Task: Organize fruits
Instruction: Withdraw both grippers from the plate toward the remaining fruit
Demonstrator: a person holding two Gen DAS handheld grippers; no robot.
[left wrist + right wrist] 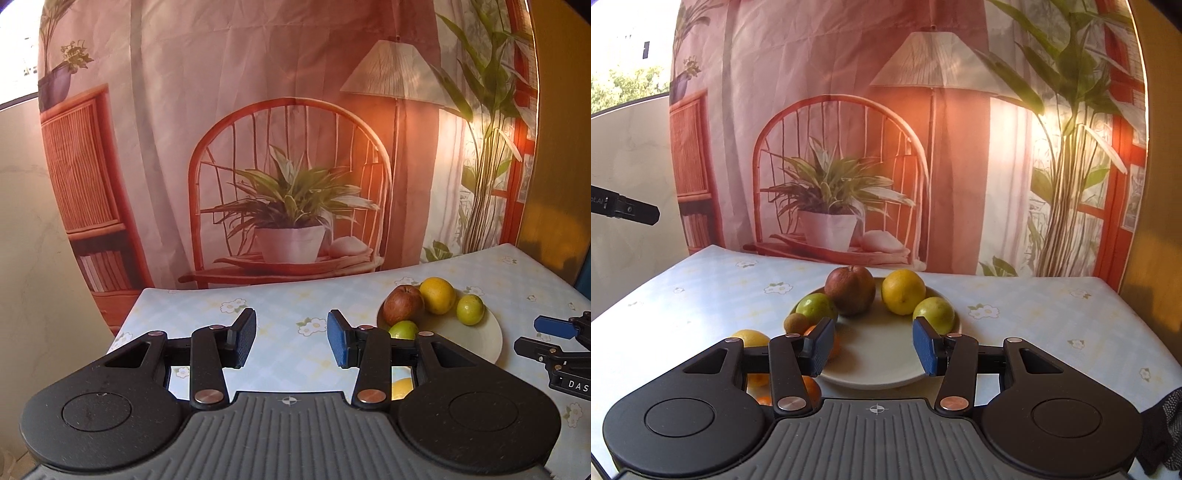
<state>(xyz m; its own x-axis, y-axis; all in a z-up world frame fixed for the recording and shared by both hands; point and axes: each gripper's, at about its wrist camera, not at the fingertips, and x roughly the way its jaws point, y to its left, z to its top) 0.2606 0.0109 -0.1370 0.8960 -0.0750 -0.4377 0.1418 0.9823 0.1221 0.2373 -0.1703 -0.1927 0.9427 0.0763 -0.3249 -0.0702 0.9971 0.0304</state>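
Note:
A cream plate [871, 354] [476, 336] on the flowered tablecloth carries a red apple [850, 290] [402, 304], a yellow orange [903, 291] [437, 295] and two green limes [934, 314] [815, 307]. To the plate's left a kiwi [796, 322], a yellow fruit [750, 337] and orange fruits [811, 388] lie on the cloth, partly hidden behind my right gripper's left finger. My right gripper [873, 347] hovers open over the plate's near half with nothing between its pads. My left gripper [291, 339] stands open and empty over bare cloth, left of the plate.
A printed backdrop [280, 147] of a chair and potted plant hangs right behind the table's far edge. The table's left corner [146, 295] drops off near my left gripper. A dark wooden panel [554, 184] stands at the right.

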